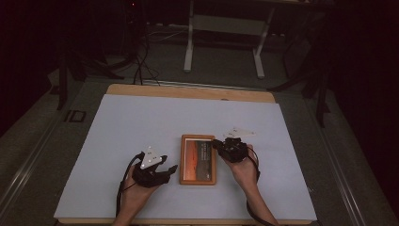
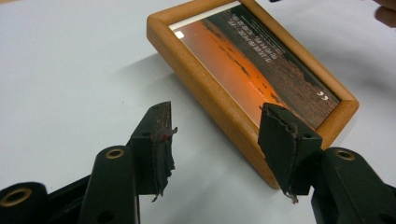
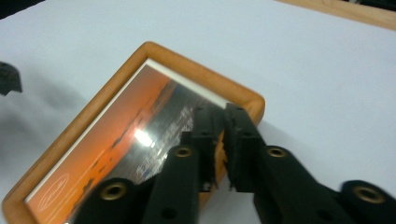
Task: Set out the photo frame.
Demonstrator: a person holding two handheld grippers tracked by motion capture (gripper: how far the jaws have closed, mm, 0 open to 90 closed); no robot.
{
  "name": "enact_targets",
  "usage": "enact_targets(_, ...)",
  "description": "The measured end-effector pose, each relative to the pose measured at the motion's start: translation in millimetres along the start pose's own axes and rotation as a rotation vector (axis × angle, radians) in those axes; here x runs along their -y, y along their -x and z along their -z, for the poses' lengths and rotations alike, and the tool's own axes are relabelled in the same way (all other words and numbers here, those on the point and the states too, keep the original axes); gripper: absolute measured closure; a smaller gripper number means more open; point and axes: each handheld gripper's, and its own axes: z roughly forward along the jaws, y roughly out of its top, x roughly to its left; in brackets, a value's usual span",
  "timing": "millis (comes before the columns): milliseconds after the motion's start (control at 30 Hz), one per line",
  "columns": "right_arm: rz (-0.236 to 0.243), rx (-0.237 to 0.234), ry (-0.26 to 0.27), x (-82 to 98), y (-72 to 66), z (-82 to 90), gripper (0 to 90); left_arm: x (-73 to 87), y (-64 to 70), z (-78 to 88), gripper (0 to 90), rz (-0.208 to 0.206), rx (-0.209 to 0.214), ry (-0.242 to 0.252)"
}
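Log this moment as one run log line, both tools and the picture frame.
left tool: open, beside frame | right tool: shut, over frame's edge, grip unclear | picture frame: flat on white table cover

Two bare forearms enter from below, each hand holding a black two-jaw gripper, the left gripper (image 1: 170, 169) and right gripper (image 1: 215, 143) each topped by a pale grey three-cornered plate, trailing a black cable, with brass-ringed holes and frayed black pads (image 2: 161, 140).

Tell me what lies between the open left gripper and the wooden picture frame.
Nothing: in the high view, bare white table cover separates the left gripper from the wooden picture frame.
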Motion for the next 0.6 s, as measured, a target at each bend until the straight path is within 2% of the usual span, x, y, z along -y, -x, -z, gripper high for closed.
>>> enact_targets(33,0.01,0.004,0.002,-1.7,0.1,-2.6,90.0,-0.2,0.3,0.2,45.5,-0.004,0.003,0.0)
enact_targets(233,0.061,0.001,-0.017,-8.7,-2.8,-15.8,90.0,-0.4,1.4,0.2,46.2,-0.008,0.013,0.01)
enact_targets(600,0.051,0.042,-0.027,-11.2,1.8,-30.6,90.0,-2.4,1.5,2.0,46.1,-0.018,0.003,0.016)
